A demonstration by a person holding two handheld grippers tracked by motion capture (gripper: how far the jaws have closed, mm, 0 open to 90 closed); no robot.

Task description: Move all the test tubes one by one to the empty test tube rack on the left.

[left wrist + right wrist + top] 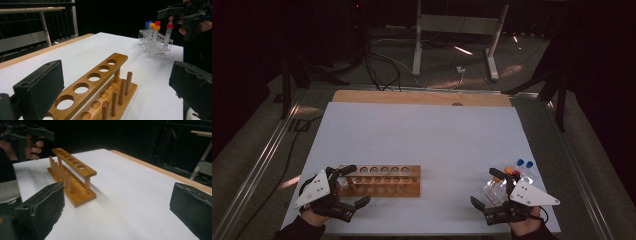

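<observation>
Left gripper (352, 186): black two-jaw tool, jaws standing wide apart with nothing between the pads, held low at the near left end of the long wooden test-tube rack (381, 180), the far jaw close to that end and the near jaw just in front of the rack's base; contact cannot be confirmed from the high view. In the left gripper view the rack (93, 90) runs away between the two black pads, its upper board showing a row of round holes, all vacant, with a row of upright wooden pegs along the base on the near side. Right gripper (485, 188): same pattern of tool, jaws likewise spread wide and holding nothing, positioned well to the right of the wooden rack at the near right corner of the white table top (427, 135). Just beyond that gripper, also well right of the wooden rack, stands a small clear plastic tube rack (498, 189) carrying several capped tubes (154, 37), with caps in blue, orange and red. The tubes stand upright in the plastic rack. In the right gripper view the wooden rack (72, 177) lies ahead and to the left, with the person's left hand (32, 147) behind its far end.
</observation>
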